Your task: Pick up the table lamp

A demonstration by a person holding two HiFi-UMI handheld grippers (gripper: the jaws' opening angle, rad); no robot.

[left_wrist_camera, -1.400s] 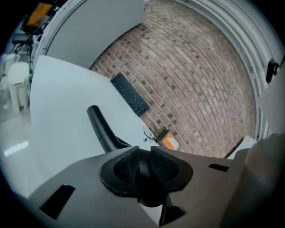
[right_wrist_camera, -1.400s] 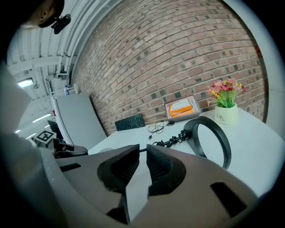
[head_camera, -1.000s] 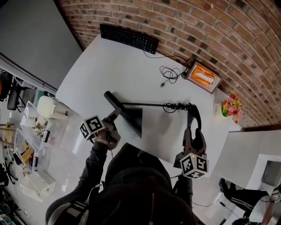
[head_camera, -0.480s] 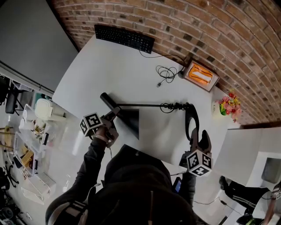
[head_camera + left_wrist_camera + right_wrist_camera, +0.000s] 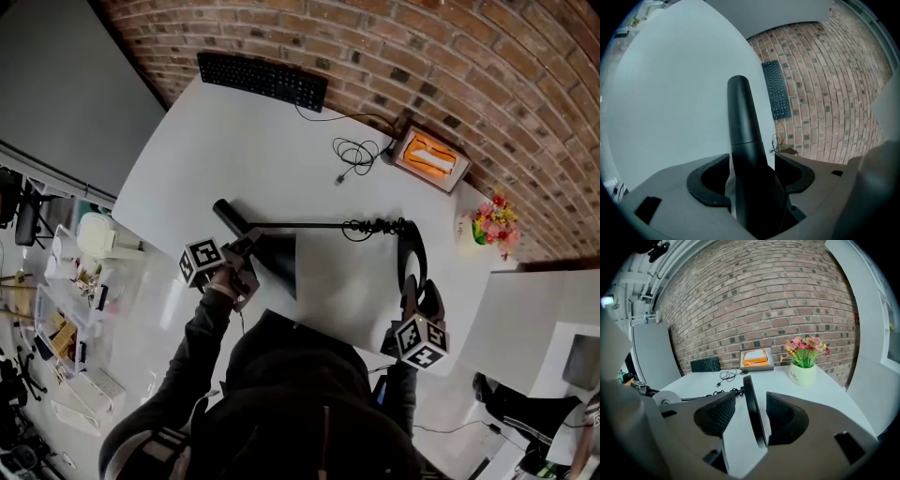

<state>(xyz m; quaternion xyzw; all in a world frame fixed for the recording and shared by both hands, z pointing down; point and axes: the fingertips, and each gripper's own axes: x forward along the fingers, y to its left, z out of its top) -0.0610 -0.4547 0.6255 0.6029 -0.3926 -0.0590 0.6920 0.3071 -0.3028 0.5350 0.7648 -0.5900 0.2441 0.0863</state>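
A black table lamp lies on its side on the white table (image 5: 234,141). Its cone shade (image 5: 275,258) is at the left, a thin arm (image 5: 319,224) runs right, and its round base (image 5: 413,251) stands on edge. My left gripper (image 5: 246,253) straddles the shade's neck (image 5: 740,117); the jaws stand wide and a white sliver shows beside the left one. My right gripper (image 5: 418,292) has the base disc (image 5: 751,399) between its jaws, open, with a gap on the left side.
A black keyboard (image 5: 262,81) lies at the table's far edge by the brick wall. A coiled cable (image 5: 358,155), an orange and white box (image 5: 431,159) and a flower pot (image 5: 489,230) sit at the right. Cluttered shelves (image 5: 66,281) stand at the left.
Both grippers have sunk toward the table. The right one now has its jaws on either side of the base disc. The lamp has not moved.
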